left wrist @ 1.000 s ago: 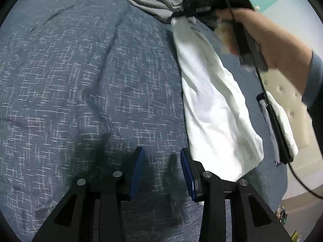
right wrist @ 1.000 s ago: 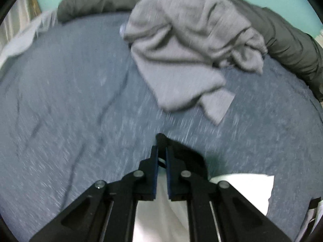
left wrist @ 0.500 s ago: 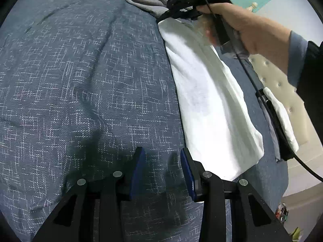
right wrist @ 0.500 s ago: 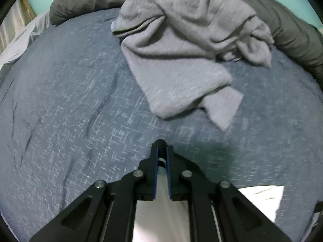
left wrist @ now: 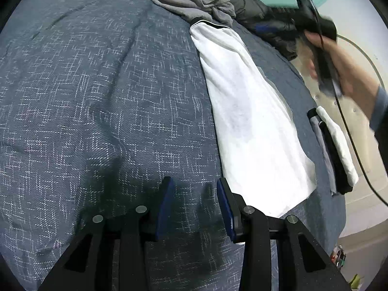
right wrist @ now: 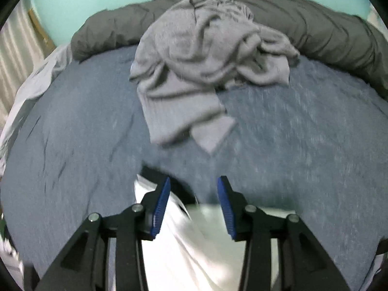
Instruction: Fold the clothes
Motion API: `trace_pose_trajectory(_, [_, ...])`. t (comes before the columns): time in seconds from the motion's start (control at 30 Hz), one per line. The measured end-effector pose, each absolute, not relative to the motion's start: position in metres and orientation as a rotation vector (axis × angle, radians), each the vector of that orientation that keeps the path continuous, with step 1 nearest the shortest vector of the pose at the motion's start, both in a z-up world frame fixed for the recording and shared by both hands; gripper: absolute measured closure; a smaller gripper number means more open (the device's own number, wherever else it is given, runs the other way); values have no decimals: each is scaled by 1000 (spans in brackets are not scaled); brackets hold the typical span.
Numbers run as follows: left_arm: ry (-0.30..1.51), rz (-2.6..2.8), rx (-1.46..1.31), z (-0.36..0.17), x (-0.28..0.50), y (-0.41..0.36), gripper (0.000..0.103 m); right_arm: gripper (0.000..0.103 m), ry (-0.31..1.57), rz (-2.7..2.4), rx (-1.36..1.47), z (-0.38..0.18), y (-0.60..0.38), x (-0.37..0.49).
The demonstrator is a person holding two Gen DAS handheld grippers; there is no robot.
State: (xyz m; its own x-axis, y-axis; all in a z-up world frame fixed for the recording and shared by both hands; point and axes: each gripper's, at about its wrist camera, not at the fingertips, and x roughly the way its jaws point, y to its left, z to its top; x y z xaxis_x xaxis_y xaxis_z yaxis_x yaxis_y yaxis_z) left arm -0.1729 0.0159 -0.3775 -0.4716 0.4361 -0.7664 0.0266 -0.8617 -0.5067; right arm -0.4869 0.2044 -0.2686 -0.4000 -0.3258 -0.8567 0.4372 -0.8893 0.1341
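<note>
A white garment point(left wrist: 249, 121) with a dark-trimmed end lies stretched out on the blue-grey bedspread point(left wrist: 97, 97). My left gripper point(left wrist: 195, 203) hovers open over the bedspread, just left of the garment's near corner, with nothing between its fingers. In the left wrist view a hand holds my right gripper point(left wrist: 274, 28) up at the garment's far end, lifted clear of the cloth. In its own view the right gripper point(right wrist: 194, 198) has its jaws opening, bare bedspread between them; the white garment point(right wrist: 184, 247) lies beneath and behind the fingers.
A crumpled grey garment point(right wrist: 201, 72) lies beyond the white one, against a dark grey rolled duvet point(right wrist: 327, 34). A small stack of folded clothes point(left wrist: 334, 150) sits at the bed's right edge. A black cable point(left wrist: 349, 131) hangs from the right gripper.
The right gripper let go of the white garment's far end, its jaws parted, and it drew back to the right and up. The garment now lies flat. The left gripper has kept still.
</note>
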Motion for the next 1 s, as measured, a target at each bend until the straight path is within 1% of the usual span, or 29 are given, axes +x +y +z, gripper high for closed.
trace_pose_trajectory(0.13, [-670, 2407, -1460, -382, -180, 28, 63, 62, 141, -2268, 1430, -292, 236, -472])
trace_pose_trajectory(0.3, [-655, 2409, -1468, -383, -192, 34, 63, 62, 178, -2226, 1462, -316, 244, -464])
trace_pose_trajectory(0.4, [-650, 2410, -1475, -384, -189, 41, 63, 66, 217, -2206, 1487, -331, 243, -468])
trace_pose_trajectory(0.47, [-647, 2410, -1477, -384, -189, 43, 63, 77, 245, -2202, 1502, -338, 244, -469])
trace_pose_trajectory(0.5, [-645, 2410, -1477, -384, -189, 44, 63, 85, 228, -2180, 1511, -342, 244, -469])
trace_pose_trajectory(0.53, [-644, 2411, -1476, -384, -188, 44, 63, 89, 229, -2167, 1505, -343, 243, -467])
trace_pose_trajectory(0.57, [-644, 2410, -1476, -384, -187, 44, 63, 96, 231, -2155, 1499, -345, 242, -466])
trace_pose_trajectory(0.6, [-644, 2410, -1477, -383, -186, 44, 63, 99, 241, -2145, 1494, -346, 240, -464])
trace_pose_trajectory(0.83, [-643, 2411, -1476, -384, -187, 43, 63, 102, 140, -2331, 1391, -321, 263, -469])
trace_pose_trajectory(1.0, [-640, 2412, -1477, -388, -192, 40, 63, 102, 134, -2443, 1442, -326, 272, -480])
